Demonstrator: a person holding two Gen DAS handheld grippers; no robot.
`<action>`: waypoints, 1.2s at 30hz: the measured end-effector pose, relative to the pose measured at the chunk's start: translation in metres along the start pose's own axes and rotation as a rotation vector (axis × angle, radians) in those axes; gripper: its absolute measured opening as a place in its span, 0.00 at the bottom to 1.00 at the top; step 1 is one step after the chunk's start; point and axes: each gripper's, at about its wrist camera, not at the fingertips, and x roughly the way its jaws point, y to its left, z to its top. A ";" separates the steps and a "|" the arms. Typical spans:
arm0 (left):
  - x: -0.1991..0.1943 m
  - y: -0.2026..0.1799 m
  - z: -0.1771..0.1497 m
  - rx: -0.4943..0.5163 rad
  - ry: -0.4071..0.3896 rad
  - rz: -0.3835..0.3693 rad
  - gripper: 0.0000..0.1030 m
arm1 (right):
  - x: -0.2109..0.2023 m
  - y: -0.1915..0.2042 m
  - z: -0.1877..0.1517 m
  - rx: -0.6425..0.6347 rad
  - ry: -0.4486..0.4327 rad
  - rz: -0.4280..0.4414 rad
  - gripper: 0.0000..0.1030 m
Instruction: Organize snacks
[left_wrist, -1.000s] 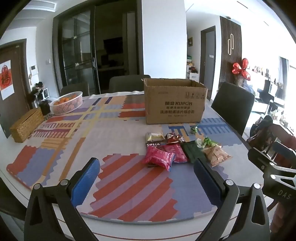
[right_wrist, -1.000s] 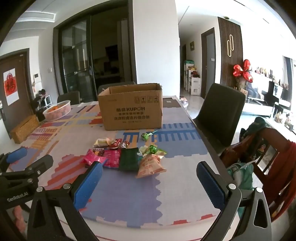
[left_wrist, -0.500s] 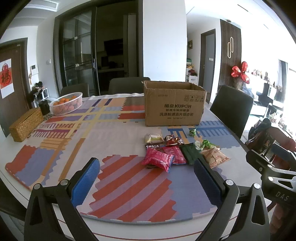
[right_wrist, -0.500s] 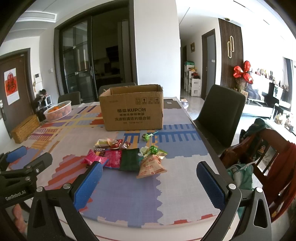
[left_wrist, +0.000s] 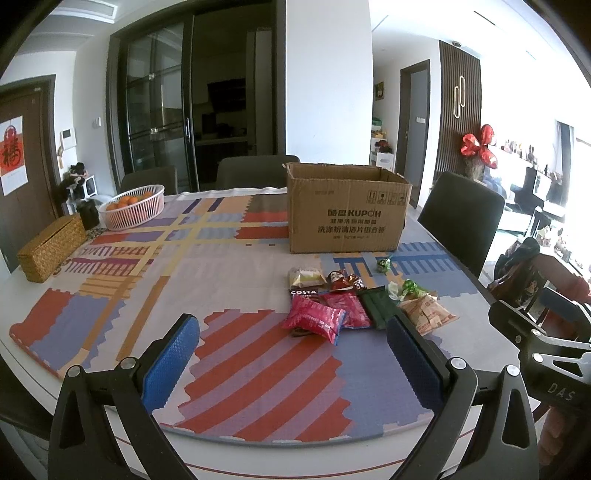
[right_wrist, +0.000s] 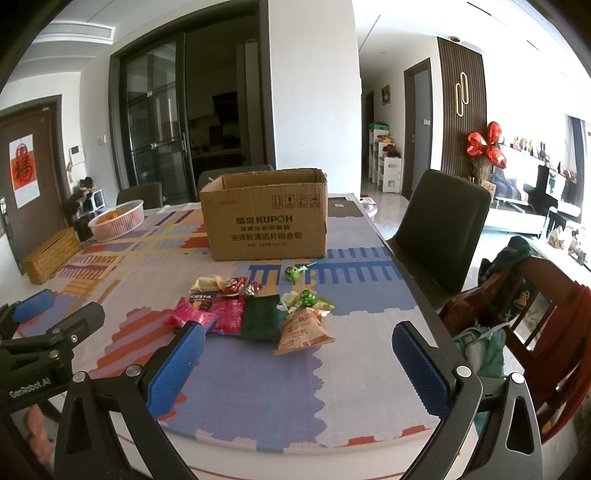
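Several snack packets lie in a cluster on the patterned table mat: a pink packet (left_wrist: 314, 322) (right_wrist: 192, 314), a dark green packet (left_wrist: 377, 305) (right_wrist: 261, 322), a tan packet (left_wrist: 424, 314) (right_wrist: 303, 329), and a green wrapped candy (left_wrist: 384, 264) (right_wrist: 294, 274) apart behind them. An open cardboard box (left_wrist: 347, 214) (right_wrist: 266, 220) stands upright beyond the snacks. My left gripper (left_wrist: 293, 363) is open near the table's front edge, short of the snacks. My right gripper (right_wrist: 299, 365) is open too, in front of the tan packet. Both hold nothing.
A white basket of oranges (left_wrist: 133, 206) and a woven box (left_wrist: 51, 246) sit at the far left of the table (left_wrist: 258, 450). Dark chairs (right_wrist: 443, 229) stand at the far side and right. A wooden chair with clothes (right_wrist: 524, 317) is close on the right.
Both views have shifted slightly; the snacks and box sit a little higher and farther in frame. Nothing was grasped or moved on the table.
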 end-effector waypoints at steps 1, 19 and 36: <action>0.000 0.000 0.000 -0.001 0.000 0.000 1.00 | 0.001 0.000 -0.001 -0.002 -0.002 0.000 0.99; 0.001 0.000 -0.001 -0.003 -0.002 -0.001 1.00 | 0.001 0.000 -0.002 -0.001 0.003 0.003 0.99; 0.001 0.000 -0.001 -0.005 -0.001 -0.002 1.00 | 0.003 0.001 -0.002 -0.003 0.005 0.003 0.99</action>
